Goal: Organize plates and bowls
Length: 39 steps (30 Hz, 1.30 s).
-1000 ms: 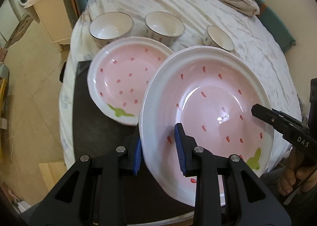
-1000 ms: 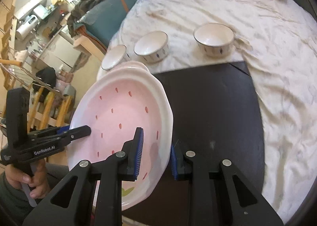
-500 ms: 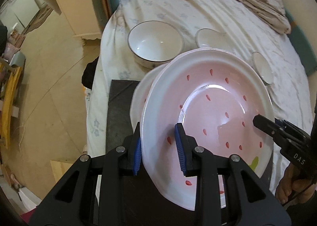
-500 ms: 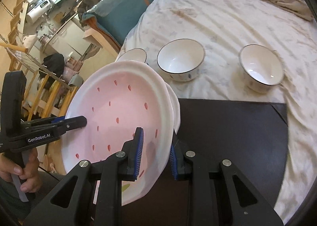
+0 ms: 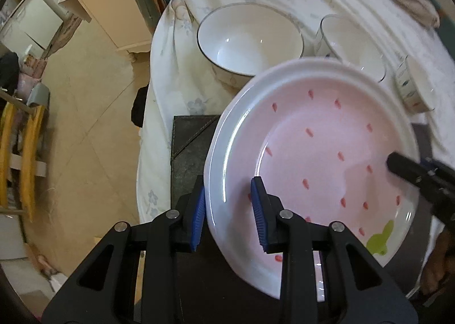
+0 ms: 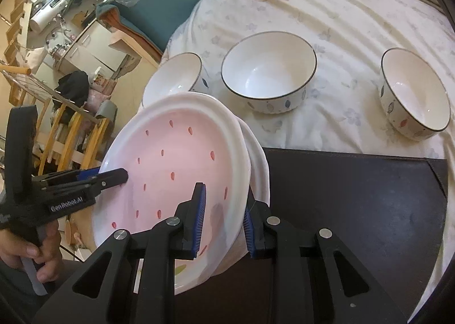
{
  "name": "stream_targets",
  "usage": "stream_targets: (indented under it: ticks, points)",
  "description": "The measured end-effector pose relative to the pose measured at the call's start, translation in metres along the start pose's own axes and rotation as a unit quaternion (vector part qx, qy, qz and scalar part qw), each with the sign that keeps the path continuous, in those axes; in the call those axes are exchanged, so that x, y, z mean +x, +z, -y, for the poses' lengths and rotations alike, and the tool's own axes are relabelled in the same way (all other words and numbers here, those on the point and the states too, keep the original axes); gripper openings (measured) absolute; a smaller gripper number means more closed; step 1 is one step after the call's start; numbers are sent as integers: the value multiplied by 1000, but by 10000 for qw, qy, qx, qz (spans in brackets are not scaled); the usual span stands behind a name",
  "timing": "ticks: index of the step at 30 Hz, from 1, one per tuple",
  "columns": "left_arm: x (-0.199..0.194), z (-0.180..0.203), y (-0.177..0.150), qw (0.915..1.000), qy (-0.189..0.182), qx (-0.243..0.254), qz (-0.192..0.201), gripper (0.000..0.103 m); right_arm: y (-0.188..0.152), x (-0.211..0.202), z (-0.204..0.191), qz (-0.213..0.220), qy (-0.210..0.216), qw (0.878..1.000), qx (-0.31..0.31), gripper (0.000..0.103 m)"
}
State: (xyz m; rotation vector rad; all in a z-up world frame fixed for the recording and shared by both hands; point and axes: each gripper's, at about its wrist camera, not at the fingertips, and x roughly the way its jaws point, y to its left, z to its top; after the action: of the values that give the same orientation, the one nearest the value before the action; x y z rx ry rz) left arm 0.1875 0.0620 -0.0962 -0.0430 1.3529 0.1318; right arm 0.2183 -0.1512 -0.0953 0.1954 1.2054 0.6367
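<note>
We hold one pink plate (image 5: 318, 153) between both tools, over the left part of a dark mat (image 6: 355, 196) that lies on the bed (image 6: 327, 11). Our left tool (image 5: 229, 211) is clamped narrow on the plate's left rim, one blue pad under the rim and the other on the pink face. Our right tool (image 6: 223, 217) grips the opposite rim the same way, its pads (image 6: 200, 218) pressed on either side of the white edge. In the left view the tip of the right tool reaches over the plate from the right; in the right view the left tool and the hand (image 6: 34, 253) that holds it show at the lower left.

The plate is tilted, and it carries small red marks and a green patch near its lower edge. Just behind it, in the right view, the white rim of a second plate (image 6: 260, 170) peeks out, right against the held one; we cannot tell whether they touch.

Beyond the mat, three white bowls with dark rims stand upright on the flowered sheet: a left bowl (image 6: 173, 76) partly hidden by the plates, a middle bowl (image 6: 268, 68), and a right bowl (image 6: 415, 91) well apart from the others.
</note>
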Motion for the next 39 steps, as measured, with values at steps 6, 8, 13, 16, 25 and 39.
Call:
stream_targets:
  ticks: [6, 8, 13, 16, 25, 39]
  points:
    - [7, 8, -5, 9997, 150, 174, -25, 26, 2, 2, 3, 14, 18, 10000, -3, 28]
    - [7, 12, -6, 9992, 272, 279, 9, 26, 3, 4, 3, 17, -32, 10000, -43, 28]
    - [10, 15, -5, 9983, 443, 381, 66, 26, 3, 14, 5, -109, -187, 9998, -55, 28]
    - [14, 19, -7, 9973, 555, 480, 43, 31, 1, 18, 8, -154, -197, 9997, -44, 27]
    - [17, 12, -6, 9985, 405, 380, -30, 42, 6, 13, 14, -422, 103, 9988, 223, 39]
    - [23, -5, -6, 9994, -155, -91, -280, 53, -2, -8, 32, -562, -242, 9963, 598, 48]
